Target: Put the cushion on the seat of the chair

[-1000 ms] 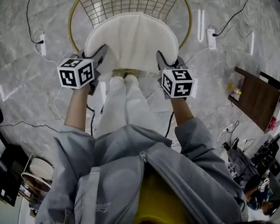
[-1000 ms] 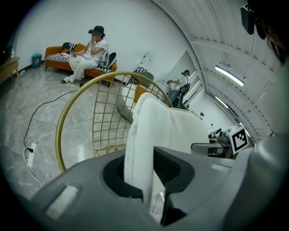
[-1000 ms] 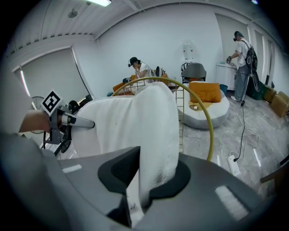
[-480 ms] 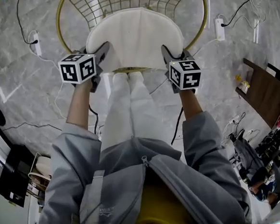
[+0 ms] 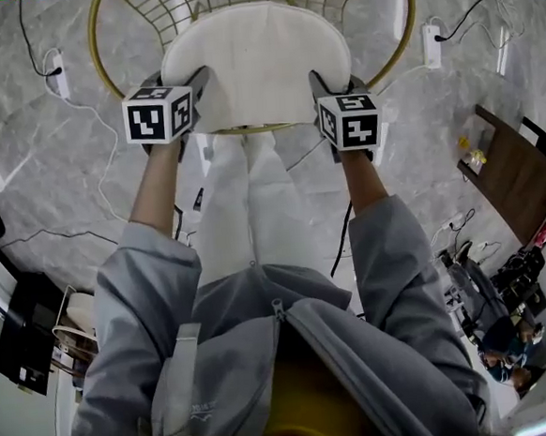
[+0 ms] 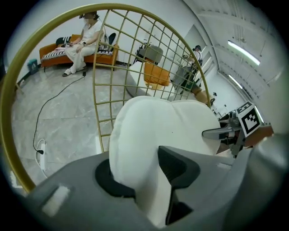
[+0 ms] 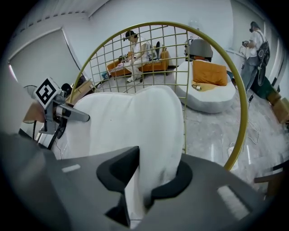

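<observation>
A white round cushion point(image 5: 256, 63) lies over the seat of the gold wire chair point(image 5: 100, 66), inside its rim. My left gripper point(image 5: 197, 85) holds the cushion's near left edge. In the left gripper view the cushion point(image 6: 158, 126) fills the gap between the jaws of the left gripper point(image 6: 144, 176), which are opening. My right gripper point(image 5: 318, 83) grips the near right edge. In the right gripper view the cushion point(image 7: 131, 122) is pinched between the jaws of the right gripper point(image 7: 144, 178), which are opening slightly. The chair's seat is hidden under the cushion.
The chair's wire back point(image 6: 135, 54) rises behind the cushion. Power strips point(image 5: 57, 74) and cables lie on the marble floor on both sides. A wooden side table point(image 5: 515, 179) stands at the right. My legs in white trousers point(image 5: 248, 205) are just before the chair. People sit on an orange sofa point(image 6: 86, 40) far behind.
Both grippers have sunk with the cushion toward the chair seat. The cushion now sits lower inside the gold rim.
</observation>
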### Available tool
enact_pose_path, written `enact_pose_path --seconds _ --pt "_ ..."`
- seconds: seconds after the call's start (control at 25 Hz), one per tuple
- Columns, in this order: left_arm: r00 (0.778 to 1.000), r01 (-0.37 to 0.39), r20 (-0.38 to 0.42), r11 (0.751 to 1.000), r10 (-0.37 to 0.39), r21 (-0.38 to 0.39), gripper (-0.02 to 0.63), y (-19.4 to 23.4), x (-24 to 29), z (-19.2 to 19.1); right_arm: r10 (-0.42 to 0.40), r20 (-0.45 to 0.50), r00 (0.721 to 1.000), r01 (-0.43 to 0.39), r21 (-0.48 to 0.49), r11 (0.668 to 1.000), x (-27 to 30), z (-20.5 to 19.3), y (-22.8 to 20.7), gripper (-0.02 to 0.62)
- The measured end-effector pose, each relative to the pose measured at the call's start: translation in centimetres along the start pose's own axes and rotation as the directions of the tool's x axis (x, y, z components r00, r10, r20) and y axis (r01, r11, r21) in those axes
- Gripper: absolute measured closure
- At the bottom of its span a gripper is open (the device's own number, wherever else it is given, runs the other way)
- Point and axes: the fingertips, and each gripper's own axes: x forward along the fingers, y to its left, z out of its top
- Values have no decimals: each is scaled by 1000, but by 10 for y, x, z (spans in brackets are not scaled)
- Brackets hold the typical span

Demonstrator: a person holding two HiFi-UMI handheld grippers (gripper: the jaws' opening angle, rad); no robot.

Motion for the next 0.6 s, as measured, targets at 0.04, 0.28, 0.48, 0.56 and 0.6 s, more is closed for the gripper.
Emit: enact_pose_path --seconds 0.04,0.28,0.48,0.56,0.6 --pt "1000 -20 -6 1000 20 9 423 3 2 0 -11 -6 1000 11 -4 1000 3 0 -2 500" --pt "995 -95 -28 995 97 43 300 17 11 2 -74 -30 997 74 9 997 14 1 -18 439" --pt "992 -124 5 992 124 20 156 24 10 8 -202 -43 978 203 20 979 14 0 -42 320" --pt "991 -132 31 991 131 16 133 25 7 11 -267 -12 964 267 33 963 10 3 -53 255" --pt "990 -136 35 990 135 20 133 24 6 11 -288 9 957 288 37 957 7 5 -56 192"
